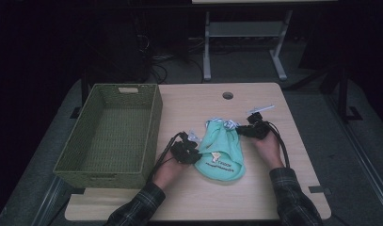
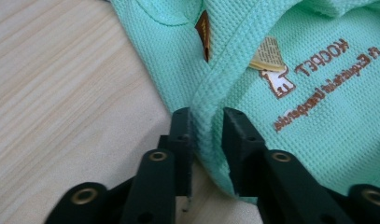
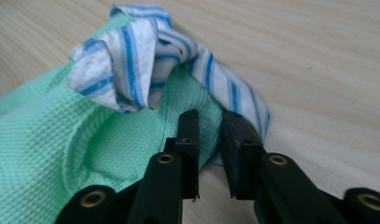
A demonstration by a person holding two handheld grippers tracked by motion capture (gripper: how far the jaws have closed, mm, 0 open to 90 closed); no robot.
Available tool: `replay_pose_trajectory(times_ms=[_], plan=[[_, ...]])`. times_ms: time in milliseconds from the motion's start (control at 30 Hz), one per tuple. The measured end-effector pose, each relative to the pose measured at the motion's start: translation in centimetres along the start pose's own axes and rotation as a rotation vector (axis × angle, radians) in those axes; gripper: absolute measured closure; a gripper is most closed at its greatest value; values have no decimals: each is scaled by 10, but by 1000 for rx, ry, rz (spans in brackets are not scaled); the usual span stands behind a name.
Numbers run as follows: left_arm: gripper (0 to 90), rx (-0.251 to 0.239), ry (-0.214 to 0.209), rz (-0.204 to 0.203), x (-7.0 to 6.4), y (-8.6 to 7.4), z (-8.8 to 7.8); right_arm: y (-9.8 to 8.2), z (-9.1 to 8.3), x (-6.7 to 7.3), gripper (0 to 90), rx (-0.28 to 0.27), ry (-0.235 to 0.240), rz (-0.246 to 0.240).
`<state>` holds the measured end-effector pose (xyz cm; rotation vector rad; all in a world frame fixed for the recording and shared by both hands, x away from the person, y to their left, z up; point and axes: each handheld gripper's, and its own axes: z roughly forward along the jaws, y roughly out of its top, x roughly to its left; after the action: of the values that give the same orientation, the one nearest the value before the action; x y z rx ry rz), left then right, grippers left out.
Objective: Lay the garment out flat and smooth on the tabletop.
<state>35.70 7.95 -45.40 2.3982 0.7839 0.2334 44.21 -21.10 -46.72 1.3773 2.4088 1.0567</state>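
A green woven basket [image 1: 111, 134] sits at the left of the high view on the pale wood worktop [image 1: 274, 108], well apart from the right gripper [image 1: 243, 131]. At frame centre lies a mint green garment [image 1: 220, 150], waffle-knit with brown lettering and blue-striped white trim [image 3: 131, 60]. The left gripper [image 2: 206, 122] pinches its hem; the right gripper's jaws clamp the edge beside the trim.

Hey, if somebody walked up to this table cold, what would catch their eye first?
Probably the mint-green garment lying mid-table, with brown lettering and a blue-striped white collar. The left gripper pinches its thick seam and the right gripper its edge by the collar. A green woven basket sits at the table's left.
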Motion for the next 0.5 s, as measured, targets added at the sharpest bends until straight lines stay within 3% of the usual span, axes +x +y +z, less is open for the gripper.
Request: replay_pose_trajectory(times_ms=[133,367,500], plan=[[856,1,-12,-3,1,0,-2,-1,1,1,884,-1,-1,-10],[870,11,-17,16,-6,-1,-12,2,-6,0,896,-14,-35,-33],[872,10,-33,10,-16,-8,-16,4,-9,-8,898,-9,-56,-38]])
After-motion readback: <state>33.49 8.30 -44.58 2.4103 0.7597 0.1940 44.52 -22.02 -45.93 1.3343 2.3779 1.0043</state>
